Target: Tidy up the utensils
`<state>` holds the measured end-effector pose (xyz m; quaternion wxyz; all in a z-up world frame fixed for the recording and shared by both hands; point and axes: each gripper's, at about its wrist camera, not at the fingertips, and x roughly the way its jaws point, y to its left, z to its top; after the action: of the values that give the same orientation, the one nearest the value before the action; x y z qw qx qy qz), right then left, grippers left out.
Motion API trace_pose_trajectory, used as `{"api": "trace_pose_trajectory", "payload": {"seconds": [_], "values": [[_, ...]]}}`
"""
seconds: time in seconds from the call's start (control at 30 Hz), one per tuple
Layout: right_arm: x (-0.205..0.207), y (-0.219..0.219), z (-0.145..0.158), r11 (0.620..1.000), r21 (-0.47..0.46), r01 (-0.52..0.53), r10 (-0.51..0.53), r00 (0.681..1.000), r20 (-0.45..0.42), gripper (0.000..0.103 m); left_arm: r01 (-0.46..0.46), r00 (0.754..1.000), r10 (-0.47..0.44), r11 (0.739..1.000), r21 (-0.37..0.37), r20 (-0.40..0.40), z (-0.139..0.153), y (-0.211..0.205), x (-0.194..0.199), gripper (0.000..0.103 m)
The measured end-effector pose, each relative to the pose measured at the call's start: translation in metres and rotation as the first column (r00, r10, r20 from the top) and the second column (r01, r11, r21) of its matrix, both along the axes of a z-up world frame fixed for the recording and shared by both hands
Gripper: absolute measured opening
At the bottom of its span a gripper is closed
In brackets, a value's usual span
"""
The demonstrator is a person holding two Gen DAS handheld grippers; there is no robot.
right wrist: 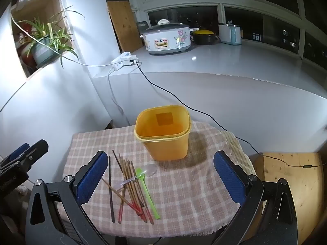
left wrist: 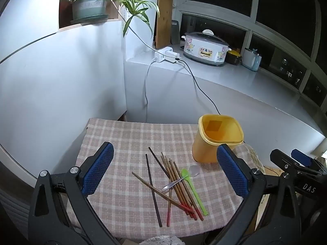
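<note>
A pile of chopsticks [left wrist: 173,185] [right wrist: 130,185] lies on the checked cloth, several with red ends. A green plastic spoon [left wrist: 194,192] [right wrist: 147,192] and a clear spoon [left wrist: 173,183] [right wrist: 130,180] lie among them. An empty yellow container [left wrist: 218,136] [right wrist: 163,132] stands upright behind and to the right of the pile. My left gripper [left wrist: 165,173] is open above the pile, holding nothing. My right gripper [right wrist: 161,177] is open, holding nothing, in front of the container and right of the pile. Each gripper shows at the edge of the other's view.
The checked cloth [left wrist: 122,138] [right wrist: 194,194] covers a small table. Behind it a white counter [right wrist: 224,61] holds a flowered cooker [left wrist: 204,48] [right wrist: 167,38], a power strip [left wrist: 167,56] with cables, and a black pot. A potted plant [left wrist: 90,4] sits in a wall niche.
</note>
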<state>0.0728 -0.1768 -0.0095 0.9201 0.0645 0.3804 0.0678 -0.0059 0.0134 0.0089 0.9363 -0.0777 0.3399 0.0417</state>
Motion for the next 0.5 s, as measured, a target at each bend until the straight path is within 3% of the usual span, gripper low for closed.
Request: {"api": "trace_pose_trajectory", "payload": {"seconds": [0.5], "values": [[0.0084, 0.0047, 0.0006, 0.997, -0.071, 0.005, -0.004, 1.000, 0.014, 0.102, 0.021, 1.000, -0.021, 1.000, -0.003, 0.000, -0.0070, 0.0024, 0.0063, 0.102]]}}
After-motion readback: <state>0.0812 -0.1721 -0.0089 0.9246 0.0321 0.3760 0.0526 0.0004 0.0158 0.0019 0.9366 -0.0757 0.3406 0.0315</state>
